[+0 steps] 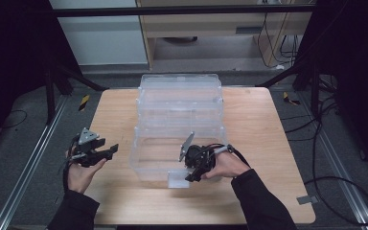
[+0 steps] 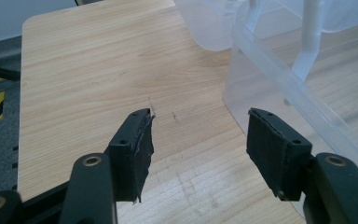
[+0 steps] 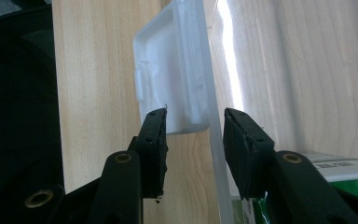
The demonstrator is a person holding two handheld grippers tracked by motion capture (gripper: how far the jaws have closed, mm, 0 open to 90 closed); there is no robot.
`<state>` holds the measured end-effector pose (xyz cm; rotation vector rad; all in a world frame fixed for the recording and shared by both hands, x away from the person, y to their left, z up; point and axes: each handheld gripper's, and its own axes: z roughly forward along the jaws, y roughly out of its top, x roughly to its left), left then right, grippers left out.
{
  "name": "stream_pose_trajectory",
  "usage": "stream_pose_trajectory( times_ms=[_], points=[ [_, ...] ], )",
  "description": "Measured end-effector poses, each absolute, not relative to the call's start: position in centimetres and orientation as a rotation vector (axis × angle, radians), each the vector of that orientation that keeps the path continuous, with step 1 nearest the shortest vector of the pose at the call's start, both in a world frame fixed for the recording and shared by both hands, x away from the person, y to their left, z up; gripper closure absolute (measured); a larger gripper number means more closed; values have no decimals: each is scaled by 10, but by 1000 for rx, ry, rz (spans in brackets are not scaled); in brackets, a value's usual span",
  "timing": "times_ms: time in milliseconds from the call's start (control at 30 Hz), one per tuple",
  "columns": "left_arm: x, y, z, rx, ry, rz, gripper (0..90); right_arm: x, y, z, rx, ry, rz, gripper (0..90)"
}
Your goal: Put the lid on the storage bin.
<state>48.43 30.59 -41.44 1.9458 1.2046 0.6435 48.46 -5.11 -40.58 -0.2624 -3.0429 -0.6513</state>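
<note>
A stack of clear plastic bins (image 1: 179,103) stands on the middle of the wooden table (image 1: 258,124). The nearest bin has a frosted handle tab (image 1: 177,180) on its front wall. My right gripper (image 1: 190,177) points down at that tab. In the right gripper view its jaws (image 3: 195,135) straddle the handle tab (image 3: 168,74) and the thin front wall; the left pad is at the tab and a slim gap remains at the right pad. My left gripper (image 1: 111,150) hovers over the table left of the bins, open (image 2: 198,140) and with nothing between its pads.
The clear bin's wall (image 2: 279,70) lies just to the right of the left gripper. A green and white package (image 3: 345,172) shows at the bottom right in the right gripper view. Bare wood lies left and right of the bins, and cables trail on the floor at right.
</note>
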Motion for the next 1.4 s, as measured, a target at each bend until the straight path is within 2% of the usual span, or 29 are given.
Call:
stream_pose_trajectory(
  times_ms=[667,1067,1400],
  points=[
    [483,296,-386,1949,1094,666,398,487,-45,-410,-281,-3028,-577,608],
    [497,279,-337,2027,819,653,399,486,-48,-411,-252,-3034,-616,610],
    [517,256,-308,2139,585,586,398,485,-49,-412,-242,-3042,-623,611]
  ],
)
